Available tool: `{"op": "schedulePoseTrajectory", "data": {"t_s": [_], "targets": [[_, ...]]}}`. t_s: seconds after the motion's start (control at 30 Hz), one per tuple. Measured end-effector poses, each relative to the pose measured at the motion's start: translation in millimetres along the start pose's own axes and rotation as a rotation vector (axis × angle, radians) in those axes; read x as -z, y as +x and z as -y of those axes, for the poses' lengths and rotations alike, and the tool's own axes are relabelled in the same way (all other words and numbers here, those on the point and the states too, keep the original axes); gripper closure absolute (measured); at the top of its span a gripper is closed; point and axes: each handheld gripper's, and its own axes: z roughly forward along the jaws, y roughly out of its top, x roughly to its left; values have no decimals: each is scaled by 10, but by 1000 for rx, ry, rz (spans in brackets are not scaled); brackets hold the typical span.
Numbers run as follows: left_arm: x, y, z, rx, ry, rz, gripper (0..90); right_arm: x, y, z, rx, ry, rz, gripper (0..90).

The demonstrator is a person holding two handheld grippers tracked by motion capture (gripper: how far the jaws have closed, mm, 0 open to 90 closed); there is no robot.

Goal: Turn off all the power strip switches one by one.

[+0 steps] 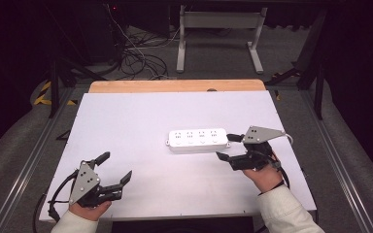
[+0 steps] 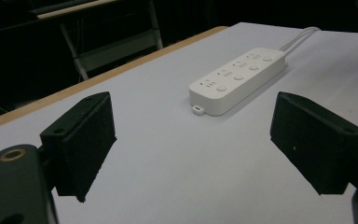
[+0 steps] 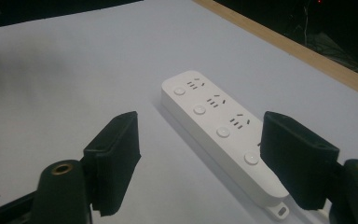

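Item 1. Left tongs, lower left of the high view, held in a hand at the near edge of the desk. Jaws spread wide, nothing between them. In the left gripper view the two black jaws stood well apart over bare white surface.

Item 2. Right tongs, right of centre in the high view, grey three-cornered plate on top, held by a hand in a pale sleeve. Jaws wide open, gripping nothing; tips close to the right end of the strip, contact not discernible.

Item 3. White power strip, flat on the desk, centre of the high view. Long axis left to right across the frame. Four socket groups, each with a round button, as seen in the right gripper view. Lay just beyond and left of the right tongs, whose open jaws flanked its nearer end; well apart from the left tongs, up and to the right of them. Right hand judged the nearer for any grasp.

Item 4. White cable, leaving the strip's far end in the left gripper view, cut off at the frame's upper edge; plug unseen. In the high view that end sat behind the right tongs.

Item 5. Wooden strip along the desk's far edge. Beyond it, dim floor with tangled cables and a white table frame, detail hard to make out.
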Motion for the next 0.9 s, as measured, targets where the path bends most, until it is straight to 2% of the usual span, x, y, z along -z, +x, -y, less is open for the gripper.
{"op": "schedulePoseTrajectory", "data": {"t_s": [0.27,0.3,0.37,0.43,0.47,0.5,0.6,0.63,0.73,0.8,0.83,0.9], "targets": [[1,2,2,-1,1,-1,145,-47,-36,-78,-3,-7,4,315],[-1,2,2,0,1,0,145,-48,-29,-77,1,4,12,389],[-5,5,2,-4,1,-2,145,-52,-19,-86,13,20,19,478],[-2,0,2,-1,0,-2,145,-59,-2,-109,32,33,49,571],[1,-1,1,-2,1,-3,145,-59,-2,-109,32,33,49,571],[3,2,-1,-9,1,-7,145,-70,-7,-141,31,41,63,686],[-2,-4,1,-2,1,-7,145,-92,-45,-181,10,55,62,897],[-2,-3,1,-5,0,-9,145,-92,-45,-181,10,55,62,897],[1,-5,1,-5,0,-10,145,-184,-123,-208,3,131,18,900],[-2,-3,2,-8,2,-14,146,-211,-137,-210,3,146,16,900],[-2,-3,2,-8,2,-14,147,-269,-162,-217,-1,174,13,900],[-2,-3,2,-9,2,-14,147,-295,-171,-220,-1,182,21,900]]}}
